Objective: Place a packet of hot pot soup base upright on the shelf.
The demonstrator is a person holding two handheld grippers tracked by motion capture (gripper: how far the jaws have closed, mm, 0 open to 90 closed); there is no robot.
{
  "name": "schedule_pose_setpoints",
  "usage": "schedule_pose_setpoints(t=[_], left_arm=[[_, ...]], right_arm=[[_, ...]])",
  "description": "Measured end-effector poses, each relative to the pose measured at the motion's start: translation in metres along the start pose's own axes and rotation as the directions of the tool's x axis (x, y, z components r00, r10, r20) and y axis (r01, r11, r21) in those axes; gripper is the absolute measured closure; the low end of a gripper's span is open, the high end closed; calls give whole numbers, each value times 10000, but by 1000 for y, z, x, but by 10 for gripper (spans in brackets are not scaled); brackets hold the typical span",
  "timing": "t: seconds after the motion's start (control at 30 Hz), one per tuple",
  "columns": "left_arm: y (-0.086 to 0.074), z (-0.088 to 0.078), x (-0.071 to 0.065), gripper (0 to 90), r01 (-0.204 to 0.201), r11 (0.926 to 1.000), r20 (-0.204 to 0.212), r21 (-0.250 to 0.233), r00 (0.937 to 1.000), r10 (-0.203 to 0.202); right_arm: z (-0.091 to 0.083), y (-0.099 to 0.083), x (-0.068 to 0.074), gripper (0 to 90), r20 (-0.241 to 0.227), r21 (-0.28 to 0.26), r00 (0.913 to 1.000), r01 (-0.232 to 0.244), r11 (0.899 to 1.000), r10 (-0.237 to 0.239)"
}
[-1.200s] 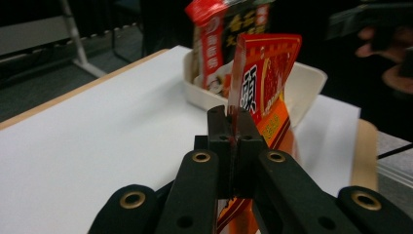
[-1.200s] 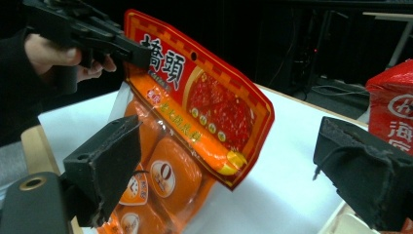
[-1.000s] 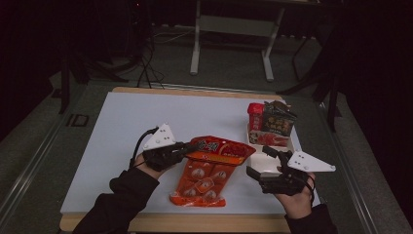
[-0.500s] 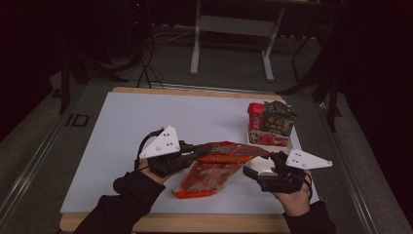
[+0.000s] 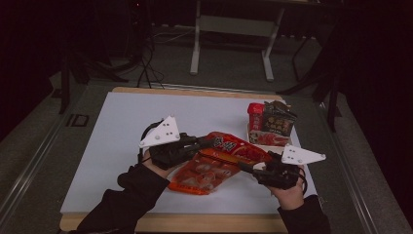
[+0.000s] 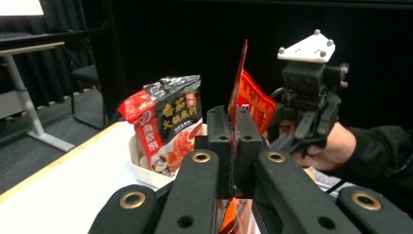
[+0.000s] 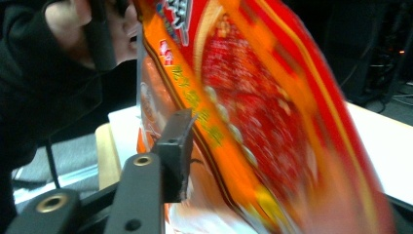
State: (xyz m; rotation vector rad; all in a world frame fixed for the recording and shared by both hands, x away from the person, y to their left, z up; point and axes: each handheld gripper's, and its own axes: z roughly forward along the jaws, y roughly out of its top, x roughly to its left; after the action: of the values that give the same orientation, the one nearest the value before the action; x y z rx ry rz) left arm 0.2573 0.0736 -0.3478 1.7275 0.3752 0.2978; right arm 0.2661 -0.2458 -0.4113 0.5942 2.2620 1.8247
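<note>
**Two grippers, one limp bag: where the hold could fail**

Two grippers share the orange-and-red snack bag (image 5: 214, 163), which hangs tilted between them with its lower end on or just above the white table (image 5: 112, 131). Nearest, in the right gripper view, one black jaw lies against the bag's face (image 7: 272, 112), but the other jaw is hidden behind the film, so I cannot tell whether the right gripper (image 5: 251, 168) is clamped on the bag or merely beside it. If it has no bite, the bag's weight falls wholly on the other side. The left gripper (image 5: 207, 143) is closed on the bag's thin top edge (image 6: 238, 83), the film pinched upright between its jaws. That is a narrow purchase on slick plastic; a twist or tug from either hand could likely slide it free or tear the seal. Farther off, a small white tray (image 5: 253, 139) holds upright sauce packets (image 5: 272, 122) near the bag's upper end. A swing that way may knock them over.
</note>
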Motion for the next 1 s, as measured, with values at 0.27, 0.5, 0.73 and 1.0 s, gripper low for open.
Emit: schedule_pose_setpoints(t=[0.27,0.5,0.73,1.0], left_arm=[[-6,-5,10,897,508,9987,277,-83,9983,-505],[-2,-12,13,860,297,9983,322,-505,9991,-281],[-2,-15,17,764,499,9970,384,-598,9981,-477],[-4,-15,19,415,850,9936,147,-742,9963,-842]], right_arm=[[4,9,11,900,-928,920,9956,-68,9957,153],[-3,30,13,900,-881,630,9961,18,9980,38],[-6,51,14,900,-576,982,9948,891,9912,-837],[-8,73,10,900,-274,1177,9881,1537,9811,-1515]])
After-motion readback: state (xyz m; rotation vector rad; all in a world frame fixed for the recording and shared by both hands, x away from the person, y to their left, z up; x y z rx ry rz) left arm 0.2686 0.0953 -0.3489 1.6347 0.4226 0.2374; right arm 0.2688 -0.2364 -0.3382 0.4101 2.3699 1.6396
